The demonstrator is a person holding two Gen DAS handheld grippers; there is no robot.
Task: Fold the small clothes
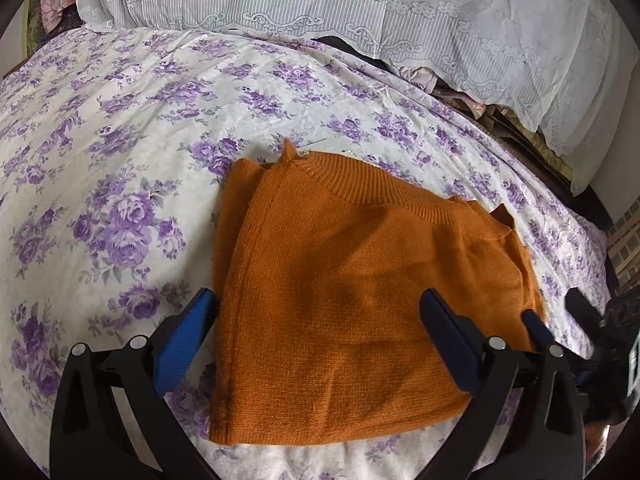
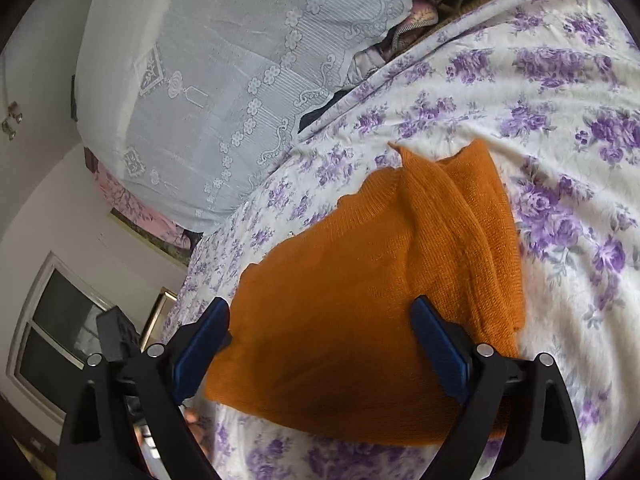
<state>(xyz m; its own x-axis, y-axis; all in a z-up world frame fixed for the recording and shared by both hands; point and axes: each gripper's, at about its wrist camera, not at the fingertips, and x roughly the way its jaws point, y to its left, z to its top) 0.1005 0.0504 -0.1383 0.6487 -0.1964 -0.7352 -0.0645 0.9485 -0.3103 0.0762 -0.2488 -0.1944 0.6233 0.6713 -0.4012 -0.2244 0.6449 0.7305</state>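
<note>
One orange knitted sweater (image 1: 352,280) lies folded into a compact, roughly rectangular bundle on the bed, its ribbed neckband turned toward the far side and a folded layer showing along one edge; in the right wrist view the same sweater (image 2: 360,292) shows that layer as a raised ridge running along its right side. It rests flat on a white bedsheet printed with purple roses (image 1: 120,140), which covers the whole near surface of the bed. The left gripper (image 1: 318,346) points steeply down over the near part of the sweater, its two blue-padded fingers (image 1: 188,344) standing wide apart, one just off the sweater's left edge over the sheet and the other above the knit toward its right side; nothing is pinched between them. The right gripper (image 2: 320,354) is angled more shallowly across the sweater from the other side, and its jaws are spread wide too, the two pads straddling the near corner of the bundle with the knit lying below and between them, not pressed by either pad. A dark part of the right gripper (image 1: 612,332) shows at the right edge of the left wrist view, just past the sweater's corner. Beyond the sheet, one white lace cloth (image 1: 360,12) drapes over a heap at the head of the bed, with a few bits of other fabric peeking out beneath its hem. A window (image 2: 60,332) sits in the white wall at the left of the right wrist view.
</note>
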